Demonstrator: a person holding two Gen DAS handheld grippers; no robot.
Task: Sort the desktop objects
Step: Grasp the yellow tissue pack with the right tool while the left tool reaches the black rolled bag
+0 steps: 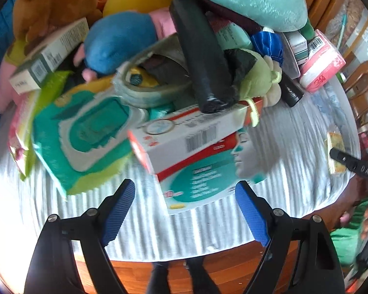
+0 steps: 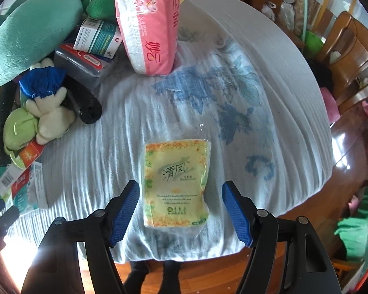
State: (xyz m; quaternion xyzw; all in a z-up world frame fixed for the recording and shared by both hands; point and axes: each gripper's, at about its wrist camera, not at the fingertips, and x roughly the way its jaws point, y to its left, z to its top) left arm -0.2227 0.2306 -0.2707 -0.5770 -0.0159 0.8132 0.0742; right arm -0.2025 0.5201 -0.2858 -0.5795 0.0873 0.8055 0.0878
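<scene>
Two grippers hang over a cloth-covered table, each with jaws spread wide and holding nothing. The right gripper sits directly over the near end of a yellow tissue pack, which lies flat and alone on the cloth near the table's front edge, well apart from the heap. The pack's long axis runs straight away from the gripper, so its two long sides face the two blue pads, one on each side; closing would likely pinch it across its width. The left gripper faces the heap of plush toys, boxes and a green wipes pack, its pads either side of a red-and-white box but short of it. The right is clearly nearer the yellow tissue pack.
</scene>
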